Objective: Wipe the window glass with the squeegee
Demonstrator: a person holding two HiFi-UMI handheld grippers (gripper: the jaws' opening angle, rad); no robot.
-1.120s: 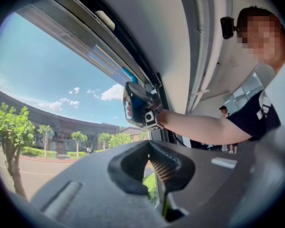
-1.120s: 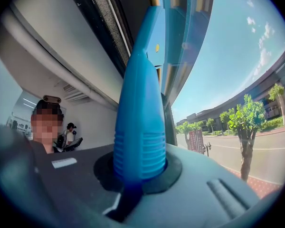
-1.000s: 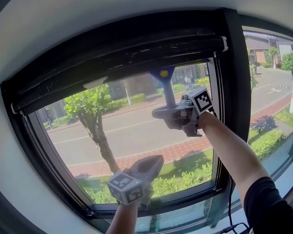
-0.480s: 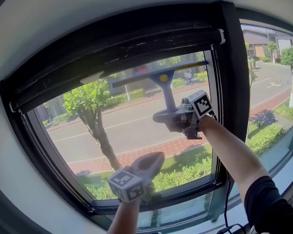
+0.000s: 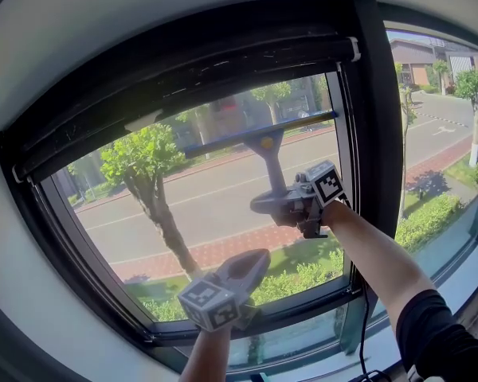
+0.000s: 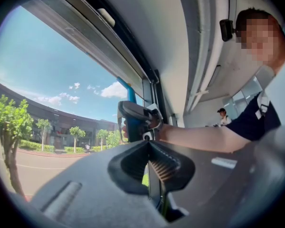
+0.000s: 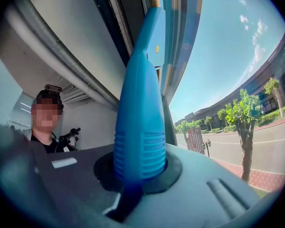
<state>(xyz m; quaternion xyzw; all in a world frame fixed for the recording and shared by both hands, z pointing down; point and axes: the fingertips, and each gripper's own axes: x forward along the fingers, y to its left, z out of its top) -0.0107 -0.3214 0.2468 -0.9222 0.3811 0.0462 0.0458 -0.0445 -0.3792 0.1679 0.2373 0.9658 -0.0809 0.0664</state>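
Note:
The squeegee (image 5: 264, 146) has a blue handle with a yellow dot, and its long blade lies across the upper window glass (image 5: 199, 205), slanting up to the right. My right gripper (image 5: 280, 202) is shut on the handle's ribbed lower end (image 7: 140, 127), close to the pane at the right. My left gripper (image 5: 248, 267) hangs lower, near the bottom of the pane, jaws shut with nothing between them (image 6: 149, 158). In the left gripper view the right gripper (image 6: 138, 120) and the blue handle (image 6: 131, 95) show ahead.
A dark rolled blind (image 5: 191, 62) runs along the top of the window frame. A thick black mullion (image 5: 374, 134) stands just right of the right gripper. The lower frame bar (image 5: 255, 321) passes under the left gripper. A cable (image 5: 365, 325) hangs at bottom right.
The right gripper has drawn the squeegee down the glass; its blade, hidden under the blind a second ago, now shows below it. The left gripper has stayed low.

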